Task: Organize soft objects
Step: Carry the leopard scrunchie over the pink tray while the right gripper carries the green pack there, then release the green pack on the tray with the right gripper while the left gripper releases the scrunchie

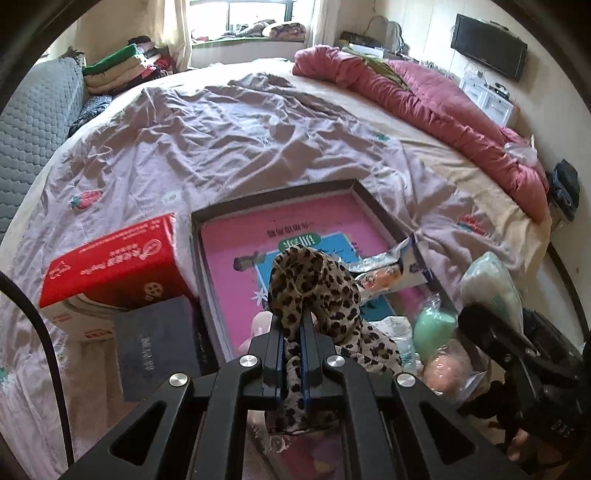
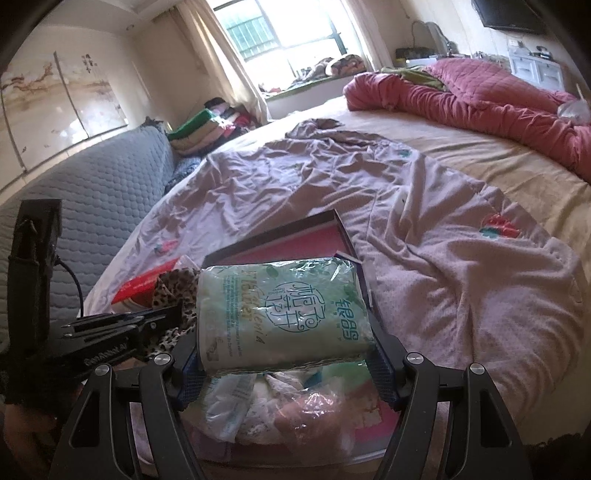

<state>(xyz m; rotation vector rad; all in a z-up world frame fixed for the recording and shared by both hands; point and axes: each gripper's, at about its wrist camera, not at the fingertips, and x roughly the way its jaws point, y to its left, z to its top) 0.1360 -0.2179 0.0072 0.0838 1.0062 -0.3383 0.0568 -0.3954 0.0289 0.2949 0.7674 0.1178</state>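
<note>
A leopard-print cloth [image 1: 314, 291] is pinched between the pressed-together jaws of the left gripper [image 1: 293, 325] and a green tissue pack [image 2: 280, 314] is clamped in the widely spread right gripper [image 2: 286, 365], both held over the box [image 1: 365, 199] on the bed [image 1: 221, 129], presumably for dropping in.

A right gripper [image 2: 286, 363] clamps a green tissue pack [image 2: 282, 314] between its fingers at the centre of the frame, above a shallow box [image 2: 338, 229] on a rumpled lilac sheet [image 2: 424, 258]. Under the pack, at 6 o'clock, lie plastic-wrapped soft goods [image 2: 295, 410]. At 9 o'clock the left gripper [image 2: 110, 326] grips a leopard-print cloth [image 2: 177, 291], with a red box [image 2: 142, 286] just behind. A grey quilted sofa [image 2: 103, 199] fills 10 o'clock, folded clothes [image 2: 207, 129] sit at 11, a bright window [image 2: 280, 29] at 12, and a red quilt [image 2: 480, 99] at 2.
</note>
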